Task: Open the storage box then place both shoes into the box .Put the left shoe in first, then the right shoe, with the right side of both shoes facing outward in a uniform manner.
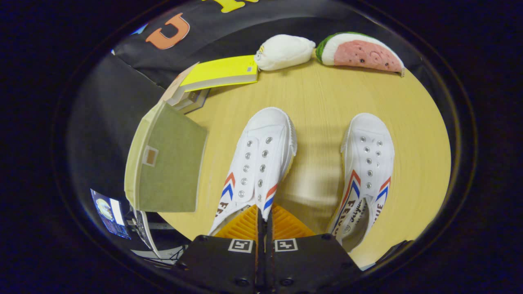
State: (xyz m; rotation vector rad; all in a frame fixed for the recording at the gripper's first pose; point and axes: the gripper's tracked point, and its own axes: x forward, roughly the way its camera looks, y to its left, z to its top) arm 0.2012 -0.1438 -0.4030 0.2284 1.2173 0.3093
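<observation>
Fingers of your gripper [263,222] were pinched nearly together on the left shoe [256,163] at its throat edge, prob. to carry it in first. Right shoe [367,171] waited beside it on the table [318,102]. Storage box [167,163] sat just left, lid flap up. Count: 2 shoes, 1 box, 2 plush toys, approx. 2 books.

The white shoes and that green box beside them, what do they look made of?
The shoes look like matte white canvas: metal eyelets, stitched panels, a ribbed, rubbery-looking toe edge. The green box looks cloth-covered, matte and faintly woven, perhaps over board. The claw is shut on the nearer shoe's side wall.
</observation>
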